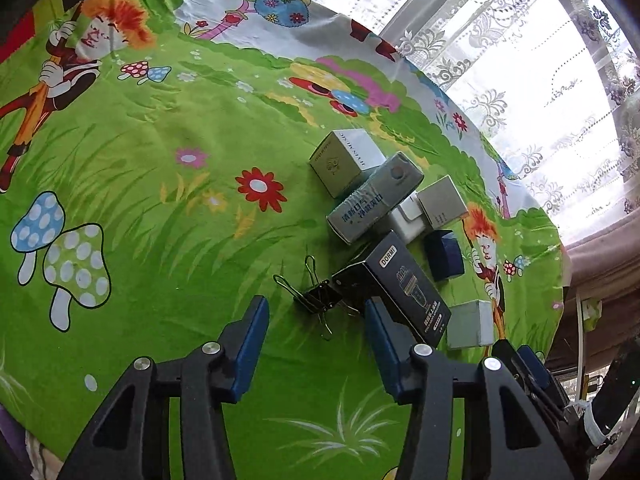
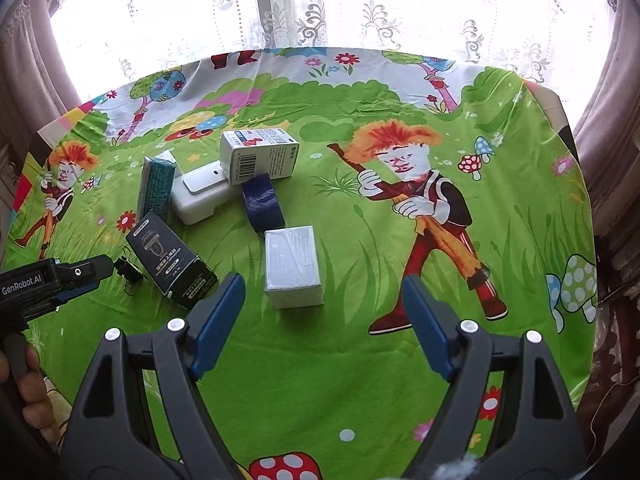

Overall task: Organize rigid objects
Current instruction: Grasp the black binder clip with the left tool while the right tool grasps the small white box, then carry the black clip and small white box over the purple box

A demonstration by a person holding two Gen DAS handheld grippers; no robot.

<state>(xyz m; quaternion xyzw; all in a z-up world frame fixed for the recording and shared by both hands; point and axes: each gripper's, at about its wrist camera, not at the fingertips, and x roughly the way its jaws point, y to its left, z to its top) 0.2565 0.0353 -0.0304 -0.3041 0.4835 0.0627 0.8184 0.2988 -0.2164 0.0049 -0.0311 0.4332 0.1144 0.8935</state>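
A pair of black binder clips [image 1: 316, 300] lies on the green cartoon tablecloth [image 1: 160, 200], just ahead of my left gripper [image 1: 316, 314]. Its blue pads stand apart on either side of the clips without touching them. A black DORMI box [image 1: 394, 284] lies against the right pad. Beyond it sit a long teal box [image 1: 376, 200], an olive box [image 1: 346, 162], a flat white box [image 1: 406, 220], a dark blue box [image 1: 444, 254] and a pale grey box [image 1: 470, 324]. My right gripper [image 2: 324, 286] is open and holds nothing, with the pale grey box [image 2: 294, 266] just ahead of its fingertips.
The left gripper [image 2: 96, 268] enters the right wrist view from the left, with a person's hand [image 2: 24, 392] below it. A lace curtain [image 2: 320, 8] hangs behind the table's far edge. A white barcode box [image 2: 260, 156] stands at the back of the cluster.
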